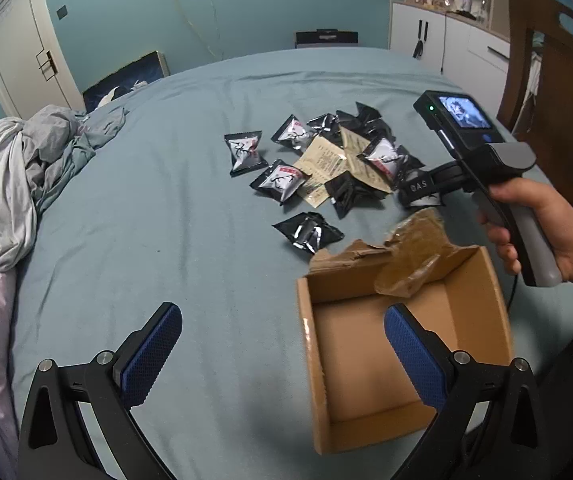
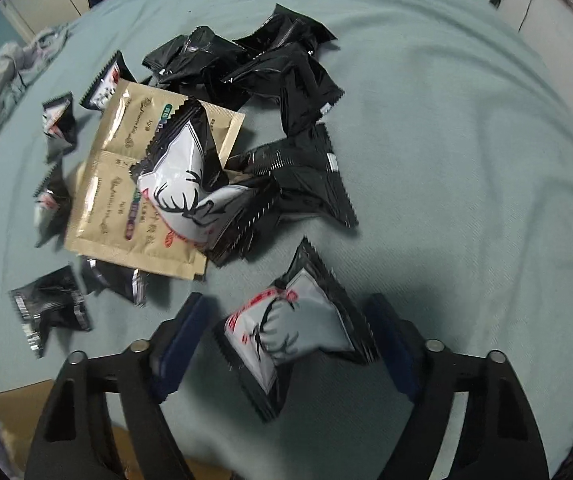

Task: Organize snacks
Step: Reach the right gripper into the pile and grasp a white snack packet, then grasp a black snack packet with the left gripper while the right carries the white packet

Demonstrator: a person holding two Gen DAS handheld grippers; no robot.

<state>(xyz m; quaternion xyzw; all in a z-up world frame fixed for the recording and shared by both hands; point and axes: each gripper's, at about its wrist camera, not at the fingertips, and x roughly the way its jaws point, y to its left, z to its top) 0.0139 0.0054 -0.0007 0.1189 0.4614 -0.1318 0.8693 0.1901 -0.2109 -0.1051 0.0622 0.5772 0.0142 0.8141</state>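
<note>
Now your right hand-held gripper points steeply down over the bed, its jaws spread partway with a deer-print snack packet lying between them; the blue pads stand just off the packet's crimped edges on both sides, not pressing it. Beyond that packet sits the pile of snacks: black foil packets, more deer-print ones and two tan sachets, overlapping one another on the teal sheet. Your right hand grips the handle just beyond the cardboard box. Your left hand-held gripper hangs wide open with nothing in it, its right pad over the box's open top, its left pad over bare sheet beside the box. One black packet lies just past the box's torn flap.
</note>
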